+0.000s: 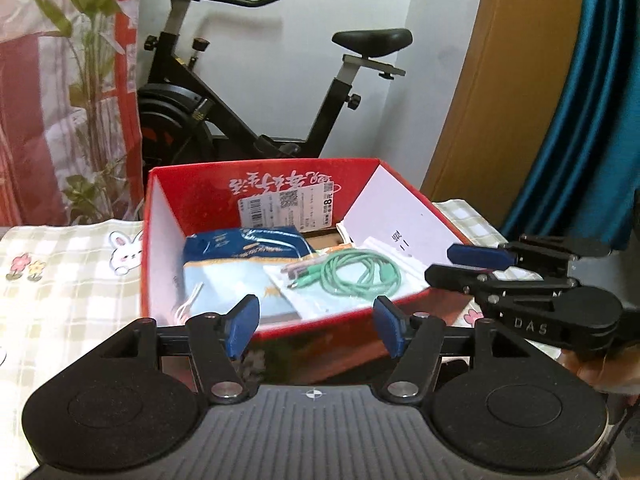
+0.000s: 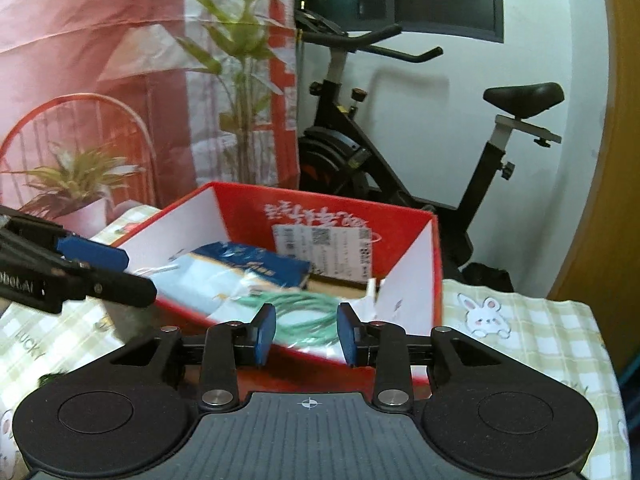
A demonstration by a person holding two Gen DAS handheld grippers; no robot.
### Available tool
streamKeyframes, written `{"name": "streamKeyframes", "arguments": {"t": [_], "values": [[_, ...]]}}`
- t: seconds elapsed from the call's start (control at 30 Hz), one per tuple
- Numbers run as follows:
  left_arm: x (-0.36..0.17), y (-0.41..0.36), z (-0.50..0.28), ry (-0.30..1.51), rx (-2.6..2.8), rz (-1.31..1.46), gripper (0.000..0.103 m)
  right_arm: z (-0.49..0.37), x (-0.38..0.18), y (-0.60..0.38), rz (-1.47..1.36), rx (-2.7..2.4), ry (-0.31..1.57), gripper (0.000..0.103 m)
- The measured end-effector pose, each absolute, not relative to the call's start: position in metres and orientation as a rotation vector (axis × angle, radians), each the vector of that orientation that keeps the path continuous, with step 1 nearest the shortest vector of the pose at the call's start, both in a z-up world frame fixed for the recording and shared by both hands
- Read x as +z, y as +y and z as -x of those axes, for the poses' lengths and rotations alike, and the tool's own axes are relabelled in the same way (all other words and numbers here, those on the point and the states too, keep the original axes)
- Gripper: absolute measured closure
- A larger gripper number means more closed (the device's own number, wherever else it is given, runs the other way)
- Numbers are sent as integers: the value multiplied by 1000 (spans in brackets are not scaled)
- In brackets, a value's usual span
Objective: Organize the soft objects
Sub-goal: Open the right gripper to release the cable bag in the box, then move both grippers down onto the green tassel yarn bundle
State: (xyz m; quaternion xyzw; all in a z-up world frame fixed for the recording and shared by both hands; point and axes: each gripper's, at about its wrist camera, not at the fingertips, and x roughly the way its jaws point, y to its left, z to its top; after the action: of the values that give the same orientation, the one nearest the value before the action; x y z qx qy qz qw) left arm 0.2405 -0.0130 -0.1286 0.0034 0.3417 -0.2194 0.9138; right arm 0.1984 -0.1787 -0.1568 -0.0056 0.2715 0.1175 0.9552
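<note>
Cable, the green coil in its clear bag, lies in the red box beside the blue pack, and with both the left gripper and right gripper apart and empty, I'd draw them clear without snagging the rim.

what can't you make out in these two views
- Red box floor, left wrist view: mostly covered by the blue packet and the green cable.
- White label, right wrist view: print blurred, unreadable.
- Box front wall, both views: hidden by the gripper bodies.
- Table beneath the checked cloth: covered.
</note>
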Motion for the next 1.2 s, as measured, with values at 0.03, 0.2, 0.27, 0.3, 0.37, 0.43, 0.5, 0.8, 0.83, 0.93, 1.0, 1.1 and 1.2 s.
{"name": "streamKeyframes", "arguments": {"t": [0.03,0.2,0.27,0.3,0.37,0.43,0.5,0.8,0.83,0.93,1.0,1.1,1.2], "values": [[-129,-11,-238,702,-449,-5,38,-192,-157,-176,10,243,548,72],[-130,2,-218,687,-424,-5,38,-171,-161,-163,-1,255,544,72],[-132,11,-211,689,-413,7,38,-165,-164,-159,-14,253,550,72],[-133,15,-208,690,-407,16,38,-161,-166,-158,-25,252,552,72],[-137,25,-202,696,-396,37,38,-155,-171,-155,-49,250,552,72],[-143,34,-196,706,-384,56,38,-146,-176,-152,-66,249,552,72],[-149,45,-190,721,-372,74,38,-137,-181,-147,-74,254,548,72],[-189,85,-164,798,-330,146,37,-93,-199,-120,-87,293,546,63],[-194,89,-164,804,-320,171,37,-91,-201,-117,-80,302,554,62],[-203,106,-164,800,-279,247,37,-88,-204,-109,-57,321,565,60],[-208,113,-165,797,-269,298,37,-88,-206,-107,-53,328,571,59],[-216,120,-166,804,-267,331,37,-88,-209,-104,-56,340,588,56],[-227,128,-172,822,-280,427,37,-88,-214,-101,-56,362,595,51]]}}
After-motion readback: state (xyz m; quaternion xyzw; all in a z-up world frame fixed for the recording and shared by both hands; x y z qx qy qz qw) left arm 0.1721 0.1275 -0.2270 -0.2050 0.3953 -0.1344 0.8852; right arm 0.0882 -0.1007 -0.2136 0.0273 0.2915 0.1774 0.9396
